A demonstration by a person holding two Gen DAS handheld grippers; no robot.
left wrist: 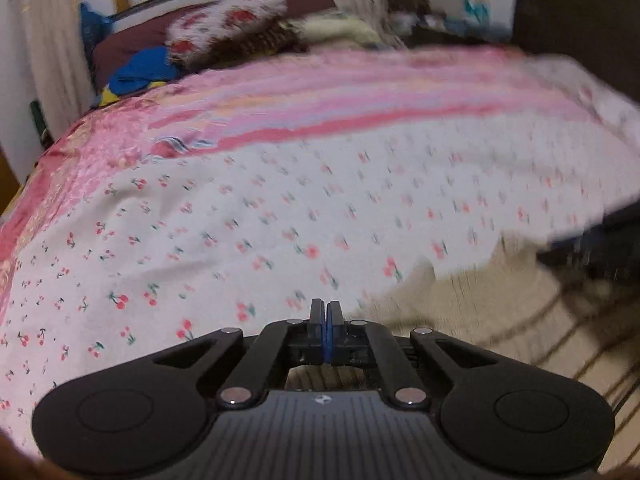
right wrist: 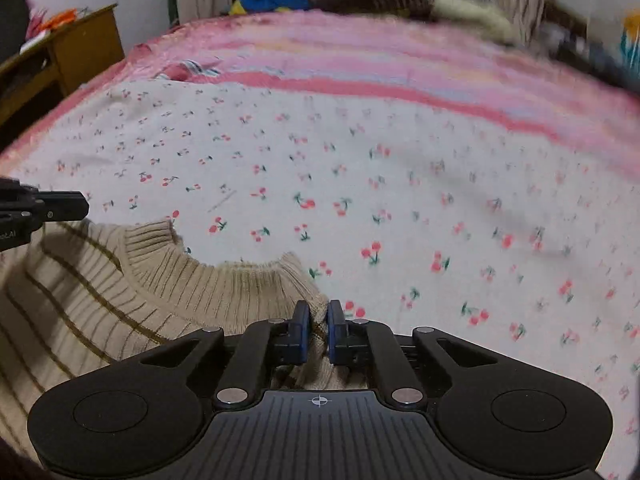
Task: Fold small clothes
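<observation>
A beige ribbed knit sweater (right wrist: pixel 100 300) with thin brown stripes lies on the white cherry-print sheet (right wrist: pixel 320 160) at the near edge of the bed. Its collar curves toward me. My right gripper (right wrist: pixel 318 312) is shut on the sweater's shoulder edge beside the collar, cloth pinched between the blue pads. My left gripper (left wrist: pixel 326 312) has its jaws pressed together; no cloth shows between them. It also shows at the left of the right wrist view (right wrist: pixel 60 204), at the sweater's far shoulder. The sweater shows blurred at lower right in the left wrist view (left wrist: pixel 500 320).
A pink striped blanket (left wrist: pixel 360 92) covers the far half of the bed. Floral pillows (left wrist: pixel 228 20) and blue cloth (left wrist: pixel 140 70) lie at the head. A wooden desk (right wrist: pixel 60 52) stands at the left. A dark headboard or chair (left wrist: pixel 580 20) is at right.
</observation>
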